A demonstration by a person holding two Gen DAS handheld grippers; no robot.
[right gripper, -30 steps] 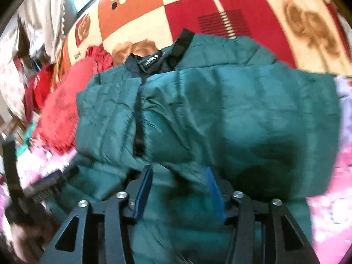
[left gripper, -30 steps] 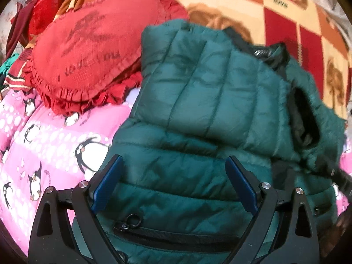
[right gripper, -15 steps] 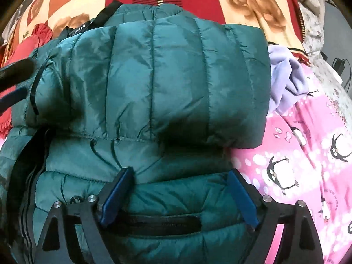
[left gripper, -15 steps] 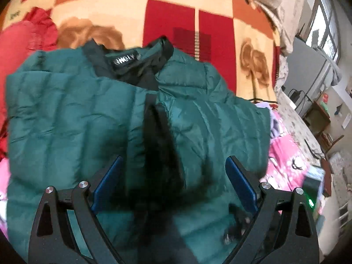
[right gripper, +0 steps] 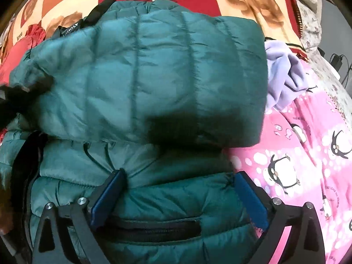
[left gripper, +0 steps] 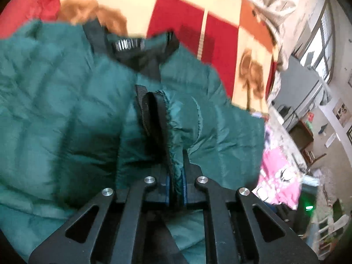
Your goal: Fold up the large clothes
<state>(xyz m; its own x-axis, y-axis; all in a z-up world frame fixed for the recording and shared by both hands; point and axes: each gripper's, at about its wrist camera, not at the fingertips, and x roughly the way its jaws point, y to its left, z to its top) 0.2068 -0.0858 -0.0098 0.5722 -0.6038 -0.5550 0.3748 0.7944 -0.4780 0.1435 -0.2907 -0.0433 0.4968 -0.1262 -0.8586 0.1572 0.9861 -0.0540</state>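
A dark green quilted puffer jacket [right gripper: 154,66] lies on the bed, its sleeve folded across the body. In the left wrist view my left gripper [left gripper: 176,176] is shut on a bunched edge of the jacket [left gripper: 55,110], green fabric with a black zip strip [left gripper: 151,114] rising from between the pads. In the right wrist view my right gripper [right gripper: 178,176] sits low over the jacket's lower part, just above a zipped pocket [right gripper: 154,231]. Its jaws are opening wide, the blue pads [right gripper: 110,195] stand far apart with puffy fabric between them, not pinched.
A red, orange and cream blanket [left gripper: 176,11] with "love" print lies behind the jacket. A red ruffled pillow [left gripper: 19,11] is at the far left. A pink penguin blanket [right gripper: 308,154] and a lilac cloth [right gripper: 283,74] lie to the right. Room furniture [left gripper: 308,88] stands beyond the bed.
My left gripper swung from the pillow side toward the jacket's middle and closed on its zip edge. The right gripper's jaws spread wide and it dropped closer to the pocket.
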